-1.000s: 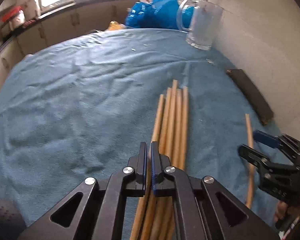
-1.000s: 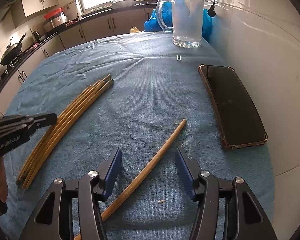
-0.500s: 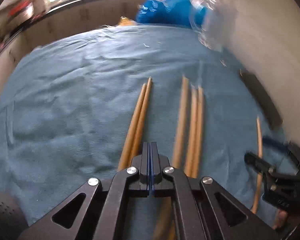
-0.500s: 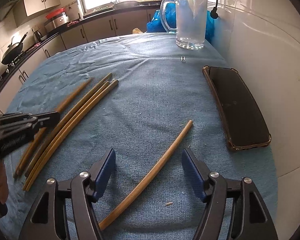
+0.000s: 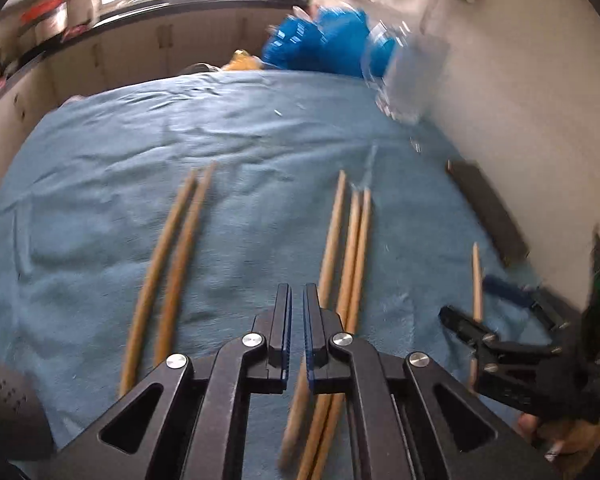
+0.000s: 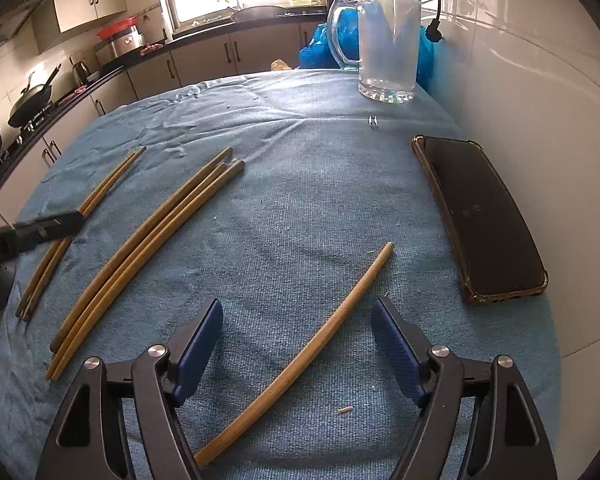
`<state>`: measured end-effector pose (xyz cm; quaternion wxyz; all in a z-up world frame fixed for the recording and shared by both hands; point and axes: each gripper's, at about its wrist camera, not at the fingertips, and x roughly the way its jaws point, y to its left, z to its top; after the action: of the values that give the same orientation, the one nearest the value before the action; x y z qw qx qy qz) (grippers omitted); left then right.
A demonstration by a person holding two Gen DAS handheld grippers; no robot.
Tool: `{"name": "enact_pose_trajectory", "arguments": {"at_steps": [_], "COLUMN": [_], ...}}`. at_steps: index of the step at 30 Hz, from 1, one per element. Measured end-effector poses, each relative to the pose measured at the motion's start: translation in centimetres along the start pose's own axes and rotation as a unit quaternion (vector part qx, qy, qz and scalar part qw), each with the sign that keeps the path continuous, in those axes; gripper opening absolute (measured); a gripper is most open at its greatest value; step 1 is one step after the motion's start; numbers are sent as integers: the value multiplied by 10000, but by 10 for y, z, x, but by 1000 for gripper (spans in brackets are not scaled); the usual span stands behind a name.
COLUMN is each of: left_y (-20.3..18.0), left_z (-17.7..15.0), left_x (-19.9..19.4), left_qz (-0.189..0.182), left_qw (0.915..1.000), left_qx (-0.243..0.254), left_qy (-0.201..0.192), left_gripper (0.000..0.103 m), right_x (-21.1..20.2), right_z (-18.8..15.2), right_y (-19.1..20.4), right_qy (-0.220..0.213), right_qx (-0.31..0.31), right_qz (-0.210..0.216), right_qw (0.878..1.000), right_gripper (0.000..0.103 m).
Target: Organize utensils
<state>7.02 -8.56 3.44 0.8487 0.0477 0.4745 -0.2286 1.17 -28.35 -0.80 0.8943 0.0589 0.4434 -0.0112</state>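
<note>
Your six wooden chopsticks lie flat in three groups on the blue cloth.
A pair sits at your left, three lie bunched alongside, and one chopstick rests apart, angled, at right.

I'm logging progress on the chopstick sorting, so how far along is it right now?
Partly done. One pair of chopsticks lies apart on the blue cloth, beside a group of three. Nothing is in hand: the left gripper is nearly closed and empty, and the right gripper is open over the single chopstick. That stray and the three remain to be paired.
</note>
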Motion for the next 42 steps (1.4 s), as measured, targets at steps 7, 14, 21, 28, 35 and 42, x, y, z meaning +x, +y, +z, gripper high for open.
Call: {"name": "enact_pose_trajectory", "arguments": {"at_steps": [7,14,21,28,35,42], "left_y": [-4,-9,-10,0,30,31], "left_z": [1,1,3,0,-45,-99], "left_x": [25,17,29,24,-4,-42], "left_qz": [-579,-972,-722,-585,-525,-460], "left_qw": [9982,9953,9973,9979,9931,9914], "left_qx": [-47,11,145,-237,-986,-1146], "left_qy": [169,-21,72,158,357,425], "left_gripper": [7,7,6,2,0,0], "right_x": [-1,-1,-1,-1,-10,-24], "right_z": [1,-1,-2,-2,-5,-24], "right_y": [-4,-3,-1,1,-17,-22], "right_qy": [26,-22,-45,-35,74,157], "right_qx": [73,1,-45,-147,219,445], "right_qz": [107,80,71,-74,90,367], "right_qw": [9999,10000,10000,9999,9997,9982], "right_gripper": [81,81,81,68,15,14]}}
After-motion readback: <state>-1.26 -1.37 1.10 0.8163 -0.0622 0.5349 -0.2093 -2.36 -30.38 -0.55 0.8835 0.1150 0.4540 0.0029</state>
